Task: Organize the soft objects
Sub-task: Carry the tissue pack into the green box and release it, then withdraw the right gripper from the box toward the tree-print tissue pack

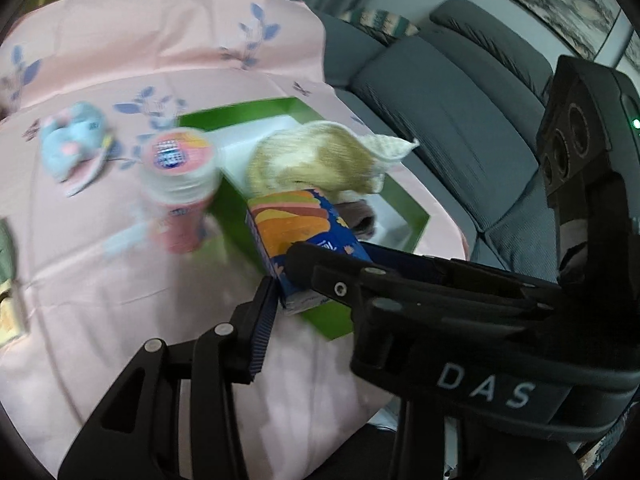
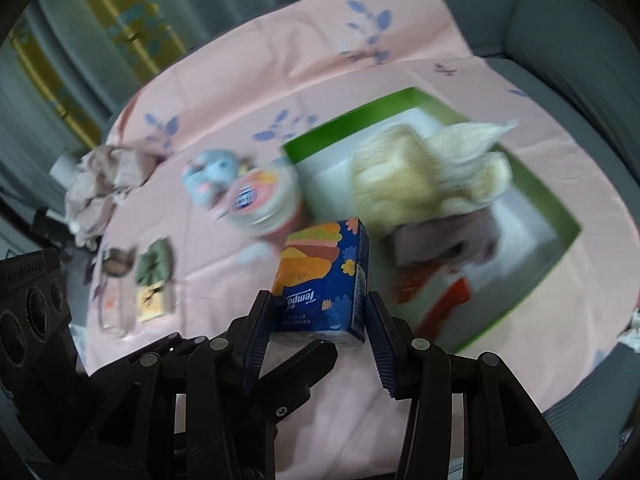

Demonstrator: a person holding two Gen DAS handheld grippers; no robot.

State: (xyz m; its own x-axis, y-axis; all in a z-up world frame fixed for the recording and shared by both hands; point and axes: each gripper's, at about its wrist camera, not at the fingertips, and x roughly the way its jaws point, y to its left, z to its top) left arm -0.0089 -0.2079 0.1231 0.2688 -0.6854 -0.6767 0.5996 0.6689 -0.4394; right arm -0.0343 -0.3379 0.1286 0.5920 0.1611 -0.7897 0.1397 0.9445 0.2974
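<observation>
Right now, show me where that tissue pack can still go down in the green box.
In the green box, white floor lies bare at the far corner beside the cream towel. The middle is crowded with towel and folded cloth. Outside it, the pink tablecloth is bare below the tissue pack.

right tongs (image 2: pixel 318 320) clamp tissue pack (image 2: pixel 324 276) | above pink cloth (image 2: pixel 248 80) | green box (image 2: pixel 532 296) beside

motion-blurred plush toy (image 1: pixel 74 142) and cup (image 1: pixel 180 184)
</observation>
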